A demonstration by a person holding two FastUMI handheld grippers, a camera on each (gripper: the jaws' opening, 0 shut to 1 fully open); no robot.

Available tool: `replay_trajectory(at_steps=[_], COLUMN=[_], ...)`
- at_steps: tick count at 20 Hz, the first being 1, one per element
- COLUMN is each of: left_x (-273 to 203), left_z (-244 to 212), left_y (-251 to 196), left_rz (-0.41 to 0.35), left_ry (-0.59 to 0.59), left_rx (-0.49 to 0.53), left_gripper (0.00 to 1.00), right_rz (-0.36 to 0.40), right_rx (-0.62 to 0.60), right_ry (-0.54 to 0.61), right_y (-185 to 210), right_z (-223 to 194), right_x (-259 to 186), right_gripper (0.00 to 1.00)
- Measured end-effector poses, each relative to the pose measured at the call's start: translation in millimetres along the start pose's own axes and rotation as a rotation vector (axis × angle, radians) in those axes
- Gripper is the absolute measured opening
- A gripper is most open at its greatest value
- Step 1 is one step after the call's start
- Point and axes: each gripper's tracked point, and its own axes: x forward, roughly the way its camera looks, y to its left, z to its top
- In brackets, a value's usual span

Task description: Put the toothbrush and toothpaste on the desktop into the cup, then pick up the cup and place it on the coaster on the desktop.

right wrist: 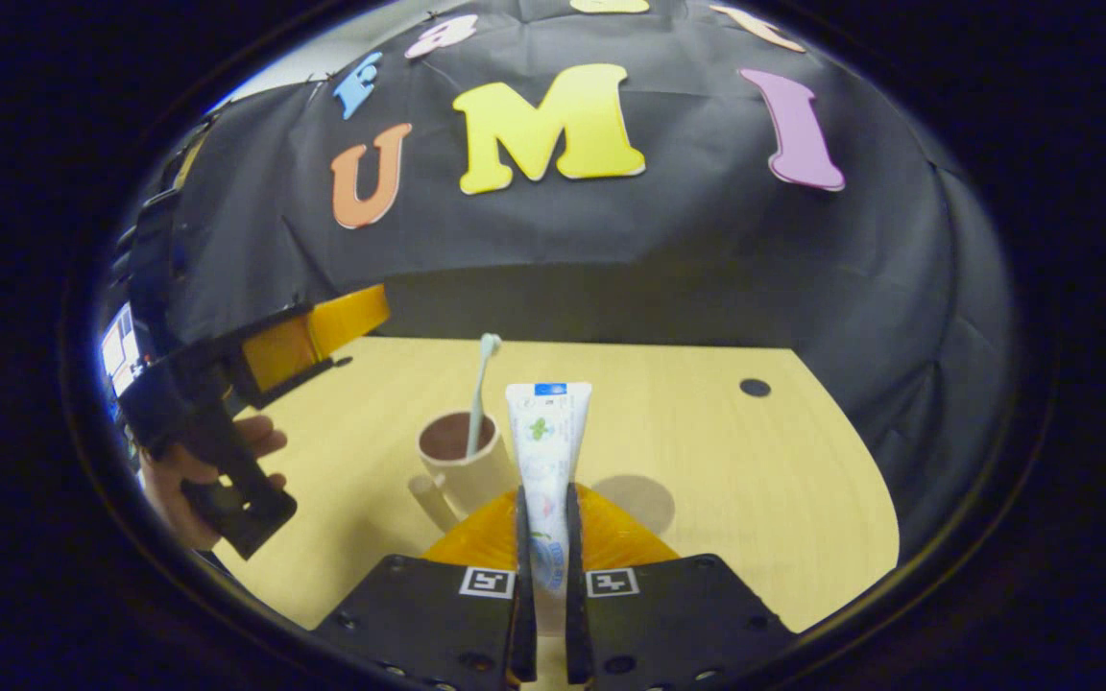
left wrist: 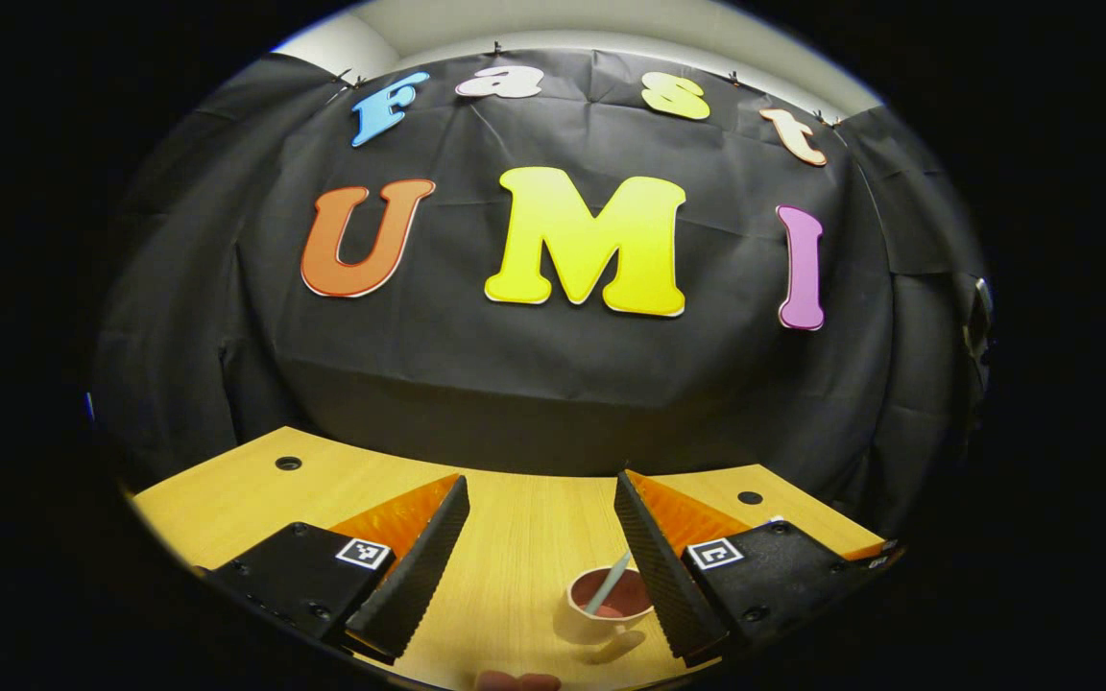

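Toothpaste tube held upright beside the cup on the pale wooden desktop (right wrist: 707,451).

The cream ceramic cup (right wrist: 462,465), the pale toothbrush (right wrist: 478,393) standing in it, sits just left of the white toothpaste tube (right wrist: 545,451), clamped upright by the right gripper (right wrist: 545,537); the left gripper (left wrist: 539,557) hangs spread above the cup.

Black cloth wall (left wrist: 553,384) behind wooden desktop (left wrist: 515,557).
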Motion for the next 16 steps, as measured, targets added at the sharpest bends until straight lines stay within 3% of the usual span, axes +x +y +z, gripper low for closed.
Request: replay_trajectory(at_steps=[5, 9, 16], left_x=[-20, -35, -48], left_z=[9, 10, 9], left_y=[43, 80, 108], left_rz=[0.093, 0.153, 0.215], left_ry=[0.013, 0.041, 0.043], left_rx=[0.022, 0.062, 0.031], left_gripper=[0.96, 0.96, 0.96], right_rz=[0.113, 0.189, 0.194], right_rx=[-0.039, -0.057, -0.075], right_ry=[-0.156, -0.199, -0.258], right_y=[53, 88, 96], right_z=[48, 50, 47], right_x=[39, 67, 97], right_gripper=[0.15, 0.12, 0.16])
